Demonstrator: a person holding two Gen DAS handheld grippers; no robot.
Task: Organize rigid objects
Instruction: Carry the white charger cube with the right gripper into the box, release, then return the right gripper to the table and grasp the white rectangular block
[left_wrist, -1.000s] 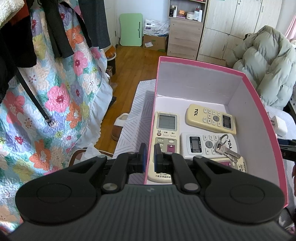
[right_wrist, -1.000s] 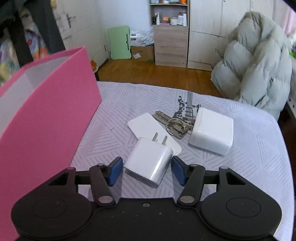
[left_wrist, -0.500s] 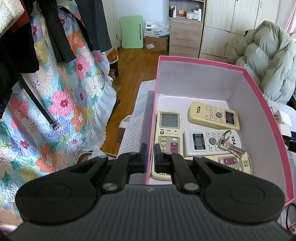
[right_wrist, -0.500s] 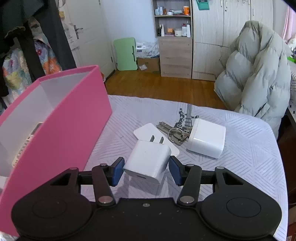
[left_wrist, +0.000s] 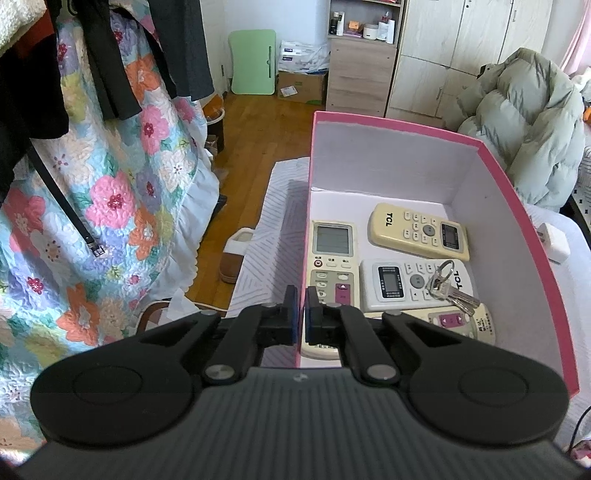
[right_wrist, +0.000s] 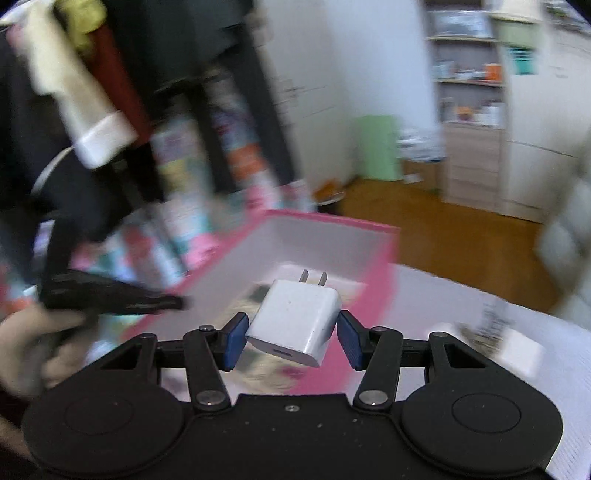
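Right gripper is clamped on the white charger, held above the pink box. Left gripper pinches the box's wall. Advice: lower the charger onto bare floor beyond the remotes, then release.

From each gripper we look forward and down, close over the shared pink box.

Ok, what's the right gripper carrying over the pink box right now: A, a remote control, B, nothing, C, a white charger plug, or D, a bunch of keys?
C: the right gripper has its blue pads pressed on both sides of a white charger plug, prongs pointing away, above the pink box.
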